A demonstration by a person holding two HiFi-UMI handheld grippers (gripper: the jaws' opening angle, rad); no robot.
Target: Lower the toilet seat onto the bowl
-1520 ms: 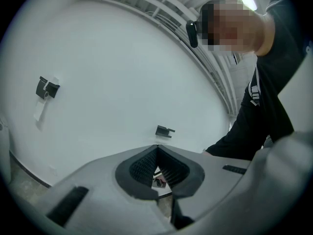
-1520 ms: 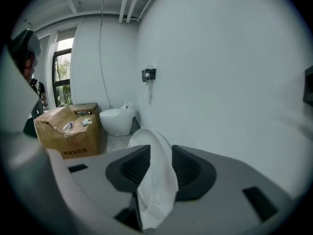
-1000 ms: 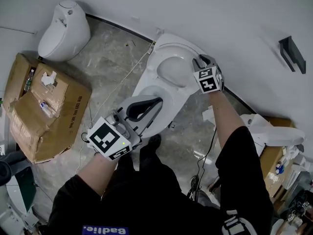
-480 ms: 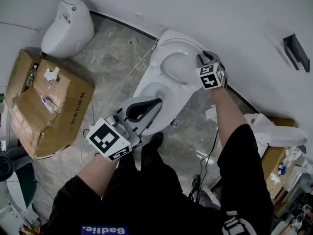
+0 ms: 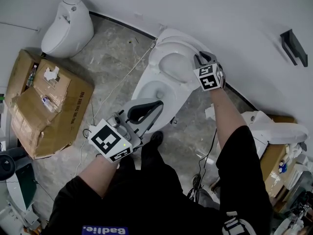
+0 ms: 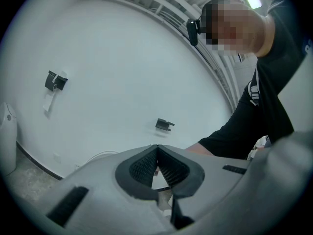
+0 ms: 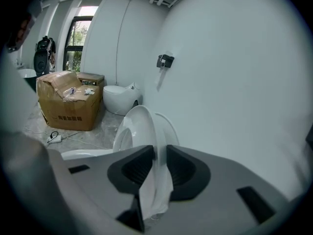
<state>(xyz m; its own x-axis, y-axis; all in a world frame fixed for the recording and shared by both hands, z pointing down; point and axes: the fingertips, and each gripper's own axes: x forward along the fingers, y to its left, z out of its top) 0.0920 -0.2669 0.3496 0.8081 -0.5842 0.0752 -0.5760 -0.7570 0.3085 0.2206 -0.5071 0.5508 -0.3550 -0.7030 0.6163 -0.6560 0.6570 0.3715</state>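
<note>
Grasp step: right gripper [image 5: 198, 59], jaws just closing, pinches the raised toilet seat [image 5: 172, 65]; left gripper [image 5: 157, 104] clenched, empty; next move should ease the seat down onto the bowl [image 5: 155, 90].

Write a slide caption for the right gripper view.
Right gripper, jaws just closing, pinches the raised toilet seat by its rim; cardboard box and second toilet behind.

Toilet seat [image 7: 144, 124] lower edge hidden behind right gripper [image 7: 160, 153], cardboard box [image 7: 68, 104] print unreadable
</note>
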